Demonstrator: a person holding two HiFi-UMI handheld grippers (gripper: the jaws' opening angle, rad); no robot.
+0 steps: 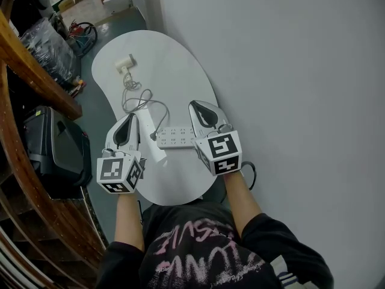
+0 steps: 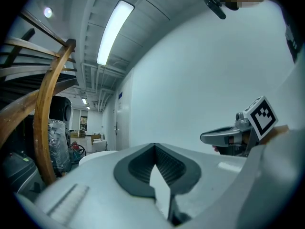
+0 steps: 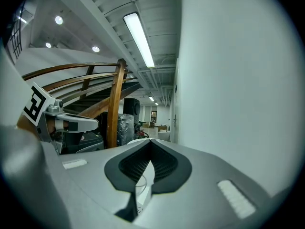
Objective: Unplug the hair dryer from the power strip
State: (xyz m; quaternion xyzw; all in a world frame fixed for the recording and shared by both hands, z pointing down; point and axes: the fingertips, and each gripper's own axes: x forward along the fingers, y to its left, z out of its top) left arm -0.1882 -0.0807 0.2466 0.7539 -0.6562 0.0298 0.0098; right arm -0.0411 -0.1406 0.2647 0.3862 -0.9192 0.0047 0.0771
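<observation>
A white hair dryer lies at the far end of the white oval table. Its grey cord loops back toward me to the left end of the white power strip, which lies between my two grippers. My left gripper hovers just left of the strip, its jaws together and holding nothing. My right gripper hangs over the strip's right end, also shut and empty. In the left gripper view the closed pads point along the table, with the right gripper beside them. The right gripper view shows its own closed pads.
A plain white wall runs along the table's right side. A wooden stair rail and a black case stand on the left. Plastic-wrapped goods sit beyond them. A white oblong piece lies by the left gripper.
</observation>
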